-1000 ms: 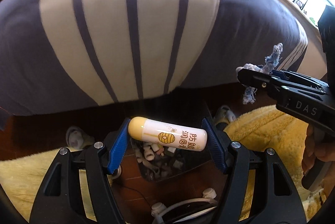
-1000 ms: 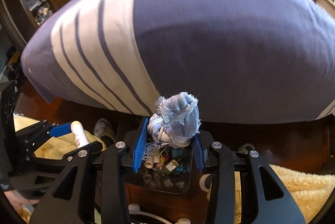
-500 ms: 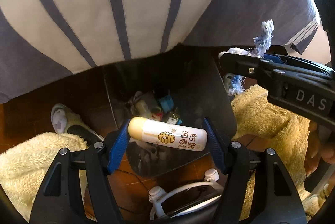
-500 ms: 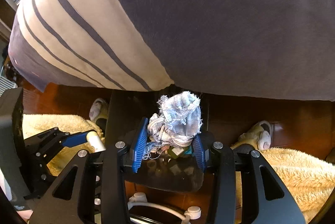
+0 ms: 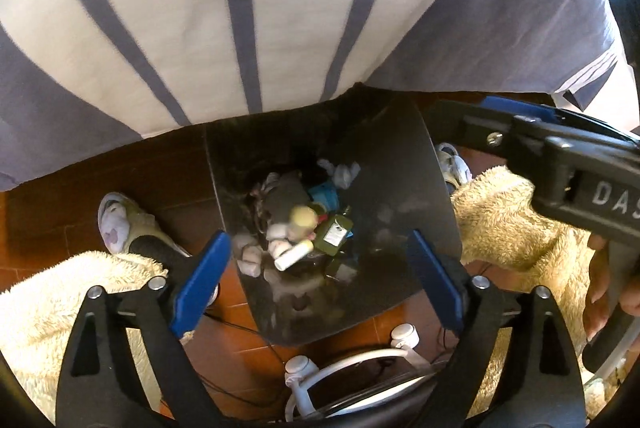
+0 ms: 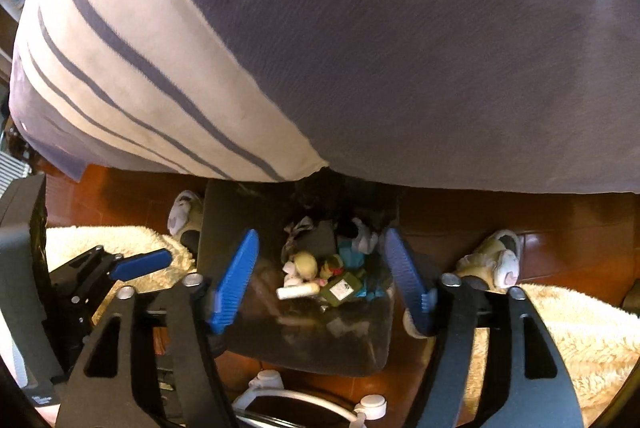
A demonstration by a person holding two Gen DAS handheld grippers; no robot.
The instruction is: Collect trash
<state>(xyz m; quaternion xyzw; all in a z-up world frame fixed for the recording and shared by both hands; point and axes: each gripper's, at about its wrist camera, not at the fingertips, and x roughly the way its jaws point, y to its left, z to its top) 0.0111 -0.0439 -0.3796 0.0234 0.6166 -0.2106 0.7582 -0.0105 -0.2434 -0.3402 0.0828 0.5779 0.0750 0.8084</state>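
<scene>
A dark see-through trash bin (image 5: 400,188) (image 6: 320,344) stands on the floor right under both grippers. My left gripper (image 5: 318,284) (image 6: 120,264) hangs over it, its jaws opening with nothing between the blue pads. A blurred yellow-capped lip balm tube (image 5: 303,221) (image 6: 306,264) lies among the trash inside. My right gripper (image 6: 322,284) (image 5: 480,120) is beside the left one, jaws also opening and empty. A pale frayed rag (image 5: 344,171) (image 6: 364,238) lies at the bin's far side. A green bottle (image 5: 334,232) and a white tube (image 5: 294,255) lie there too.
A grey and white striped bedspread (image 5: 240,28) overhangs the bin's far rim. Slippered feet (image 5: 120,228) (image 6: 496,260) in fluffy cream cloth (image 5: 500,220) flank the bin on the brown tiles. A white knobbed frame (image 5: 360,356) sits near the bin's front. A hand (image 5: 600,288) grips the right tool.
Both grippers sank toward the bin and tilted down, then spread their jaws. The lip balm left the left gripper and the rag left the right one; both now lie in the bin.
</scene>
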